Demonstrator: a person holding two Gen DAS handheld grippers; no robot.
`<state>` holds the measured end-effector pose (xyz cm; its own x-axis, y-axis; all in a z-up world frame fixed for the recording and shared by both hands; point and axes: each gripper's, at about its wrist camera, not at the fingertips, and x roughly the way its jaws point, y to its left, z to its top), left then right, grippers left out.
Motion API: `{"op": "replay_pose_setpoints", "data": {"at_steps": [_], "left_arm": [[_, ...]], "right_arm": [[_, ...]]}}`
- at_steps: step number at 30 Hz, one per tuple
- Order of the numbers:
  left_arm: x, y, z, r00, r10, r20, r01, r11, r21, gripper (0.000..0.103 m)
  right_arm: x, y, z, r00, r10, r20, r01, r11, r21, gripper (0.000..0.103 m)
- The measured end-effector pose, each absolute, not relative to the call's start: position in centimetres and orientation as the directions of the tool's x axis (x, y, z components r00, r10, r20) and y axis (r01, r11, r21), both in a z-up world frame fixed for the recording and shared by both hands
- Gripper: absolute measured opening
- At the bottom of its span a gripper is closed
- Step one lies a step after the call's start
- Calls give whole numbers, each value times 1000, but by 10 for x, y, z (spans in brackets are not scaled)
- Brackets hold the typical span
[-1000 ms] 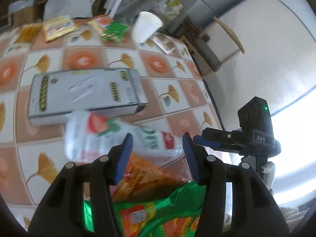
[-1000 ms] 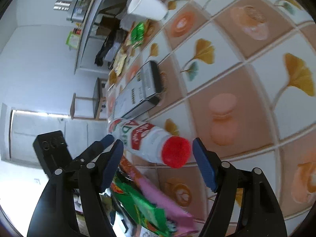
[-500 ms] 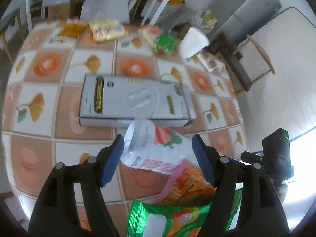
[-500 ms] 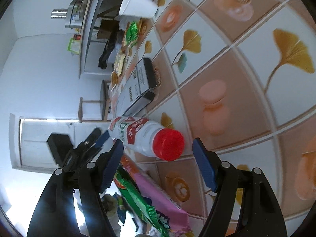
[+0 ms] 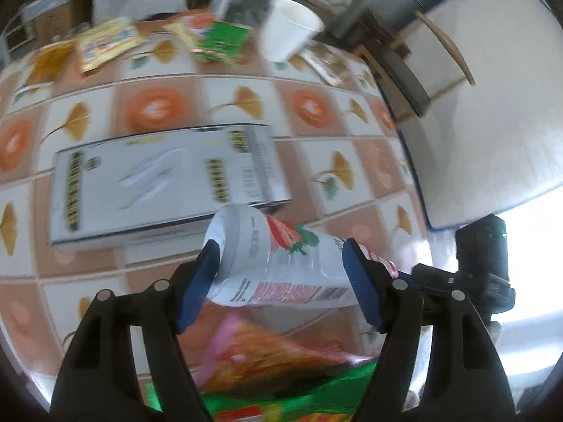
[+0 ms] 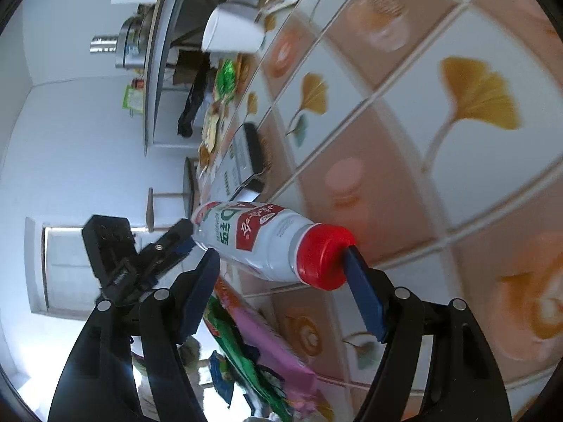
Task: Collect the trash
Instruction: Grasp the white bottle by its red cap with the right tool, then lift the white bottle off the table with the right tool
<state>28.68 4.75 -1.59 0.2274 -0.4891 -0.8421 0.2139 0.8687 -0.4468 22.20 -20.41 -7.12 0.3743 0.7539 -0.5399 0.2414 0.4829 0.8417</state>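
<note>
The white bottle (image 5: 281,263) lies on its side at the near edge of the tiled table (image 5: 355,147), over the wrappers. It is bracketed by both claws: the left gripper (image 5: 281,274) spread around its base, jaws just opened wider, and the right gripper (image 6: 281,281) spread at the red cap (image 6: 323,256), one finger apparently touching (neither seems clamped). The body, not the slippery cap, should be squeezed. Counted near to far: one bottle, one grey box (image 5: 165,179), one paper cup (image 5: 288,28), several far wrappers (blurred).
</note>
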Motion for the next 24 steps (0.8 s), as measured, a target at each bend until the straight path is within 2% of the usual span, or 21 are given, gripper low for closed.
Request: {"op": "replay_pose_setpoints", "data": {"at_steps": [8,13,16,20,24], "left_arm": [[295,-41,-15,127,-504,-854,383,819,-427,67],[296,-60,-15,84,-579,-811,393,767,-507,69],[296,-45,-1,136,-595,-792,400,764,-506,69],[301,-7,23,246,-580,-777,398,791,-465,70],[306,38,41,414,-441,-796,383,878,-287,72]], "right_arm": [[173,-259,-68,480,679,-556,303,466,831,71],[152,-281,-47,517,600,-611,298,543,785,71],[149,-290,-23,553,515,-655,276,629,727,71],[171,-274,15,557,422,-715,152,795,588,71],[203,-225,24,473,370,-799,-33,914,404,77]]}}
